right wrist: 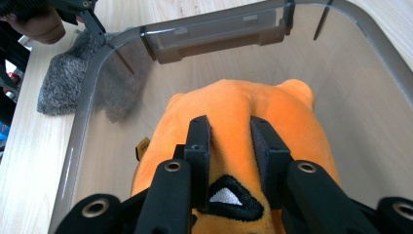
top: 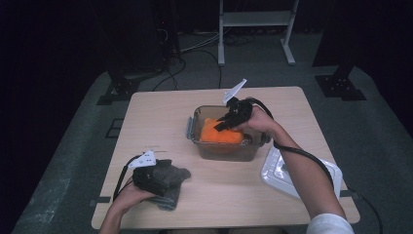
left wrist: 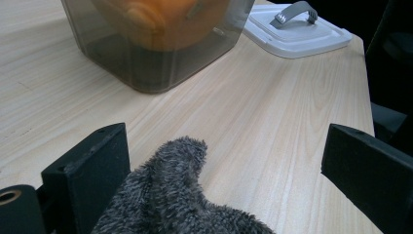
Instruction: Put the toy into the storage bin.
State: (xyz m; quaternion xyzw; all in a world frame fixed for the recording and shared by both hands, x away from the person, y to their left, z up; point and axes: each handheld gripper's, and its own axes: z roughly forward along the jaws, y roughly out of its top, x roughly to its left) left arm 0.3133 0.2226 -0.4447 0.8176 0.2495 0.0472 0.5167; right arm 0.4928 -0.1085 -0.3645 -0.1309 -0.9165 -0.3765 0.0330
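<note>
An orange plush toy (top: 229, 135) (right wrist: 287, 112) lies inside a clear plastic container (top: 195, 122) (right wrist: 214, 34) at the table's middle. My right gripper (top: 223, 125) (right wrist: 229, 127) reaches down into the container and is shut on a fold of the plush's top. At the front left, a grey fuzzy cloth (top: 173, 197) (left wrist: 175, 195) lies on the wood. My left gripper (top: 168, 174) (left wrist: 224, 141) rests low over it, jaws wide apart, the cloth between them but not pinched.
The container's white lid (top: 282, 173) (left wrist: 297, 31) with a grey handle lies on the table to the right of the container. The container (left wrist: 146, 63) stands just ahead of the left gripper. The table edge runs close to the lid.
</note>
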